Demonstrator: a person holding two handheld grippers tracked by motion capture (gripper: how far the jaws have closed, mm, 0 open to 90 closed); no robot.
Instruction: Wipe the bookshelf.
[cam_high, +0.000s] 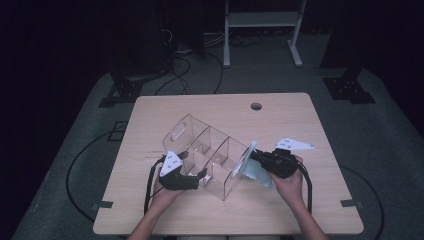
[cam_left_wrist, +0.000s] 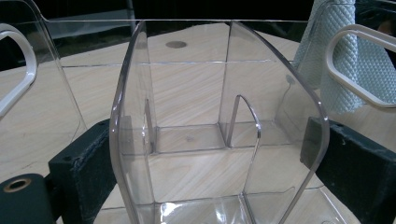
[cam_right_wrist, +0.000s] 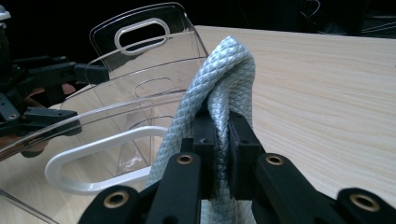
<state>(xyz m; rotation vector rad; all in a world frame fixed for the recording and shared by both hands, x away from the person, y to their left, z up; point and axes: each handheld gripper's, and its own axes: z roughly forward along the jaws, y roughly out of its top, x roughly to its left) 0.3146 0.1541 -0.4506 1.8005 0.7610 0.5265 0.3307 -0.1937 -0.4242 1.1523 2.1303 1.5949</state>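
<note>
The right tongs (cam_right_wrist: 222, 135) are pinching a folded pale waffle-weave cloth (cam_right_wrist: 219, 79), the pads pressed together on the fold at mid-height; in the high view the right tongs (cam_high: 254, 156) hold the cloth (cam_high: 256, 175) against the near end wall of the clear acrylic organizer (cam_high: 210, 155), at about 4 o'clock from the tabletop (cam_high: 150, 115) centre. The left tongs (cam_left_wrist: 205, 154) straddle a curved side wall of the organizer (cam_left_wrist: 187, 140), one black pad on either side of it; whether the pads press on the wall cannot be told. In the high view the left tongs (cam_high: 202, 174) sit at the organizer's 7 o'clock edge. Handling judgement: the cloth is soft and light, drapes freely, and is best taken on a doubled fold so it does not slip out. The organizer is stiff, smooth and likely slippery and scratch-prone; take it by a wall edge or by its cut-out handle (cam_right_wrist: 100, 161)
</note>
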